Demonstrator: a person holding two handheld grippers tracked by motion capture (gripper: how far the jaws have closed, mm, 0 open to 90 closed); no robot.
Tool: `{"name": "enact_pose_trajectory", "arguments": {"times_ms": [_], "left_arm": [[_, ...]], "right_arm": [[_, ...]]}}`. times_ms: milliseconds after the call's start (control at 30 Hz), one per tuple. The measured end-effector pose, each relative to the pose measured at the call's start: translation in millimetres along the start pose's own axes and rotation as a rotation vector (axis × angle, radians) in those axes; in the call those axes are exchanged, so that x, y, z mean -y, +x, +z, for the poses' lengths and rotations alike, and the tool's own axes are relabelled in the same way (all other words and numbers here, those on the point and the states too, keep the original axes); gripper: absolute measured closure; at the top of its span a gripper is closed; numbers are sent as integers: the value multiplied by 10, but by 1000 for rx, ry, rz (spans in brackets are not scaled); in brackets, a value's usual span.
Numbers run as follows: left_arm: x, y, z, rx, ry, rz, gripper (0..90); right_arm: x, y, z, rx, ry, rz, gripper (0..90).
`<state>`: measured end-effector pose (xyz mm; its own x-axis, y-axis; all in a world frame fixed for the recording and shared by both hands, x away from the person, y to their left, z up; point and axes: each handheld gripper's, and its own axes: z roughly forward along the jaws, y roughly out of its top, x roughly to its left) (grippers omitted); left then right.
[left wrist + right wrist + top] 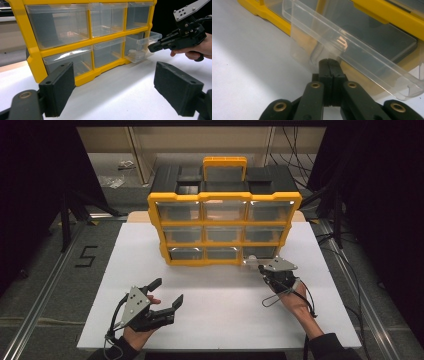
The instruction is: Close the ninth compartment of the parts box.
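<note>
My right hand-held gripper (329, 62) is clamped shut at the front of the clear drawer (140, 47), pulled partway out of the yellow organizer (224, 227); something pale lies inside. My left hand-held gripper (167, 295) gapes empty over bare counter (220, 310), well apart.

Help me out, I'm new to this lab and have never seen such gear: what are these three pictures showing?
A person sits at a white table holding a hand-operated gripper in each hand. One picture looks down from above; the other two come from cameras riding on the grippers, looking along their black fingers. On the table stands a yellow cabinet of clear drawers. The left gripper rests open, holding nothing. The right gripper is shut at the bottom right drawer, which is pulled partly out; its closed fingers sit against the drawer's clear front. Whether they pinch the front I cannot tell. Something small and pale lies inside that drawer.
</note>
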<state>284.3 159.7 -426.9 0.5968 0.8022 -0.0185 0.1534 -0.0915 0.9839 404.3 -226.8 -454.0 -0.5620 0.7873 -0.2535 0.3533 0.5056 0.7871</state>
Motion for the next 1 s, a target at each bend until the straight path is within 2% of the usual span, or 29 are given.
{"name": "enact_pose_trajectory", "arguments": {"times_ms": [1000], "left_arm": [[4, -4, 7, 4, 2, 2, 165]], "right_arm": [[-11, -3, 51, 5, 2, -2, 900]]}}
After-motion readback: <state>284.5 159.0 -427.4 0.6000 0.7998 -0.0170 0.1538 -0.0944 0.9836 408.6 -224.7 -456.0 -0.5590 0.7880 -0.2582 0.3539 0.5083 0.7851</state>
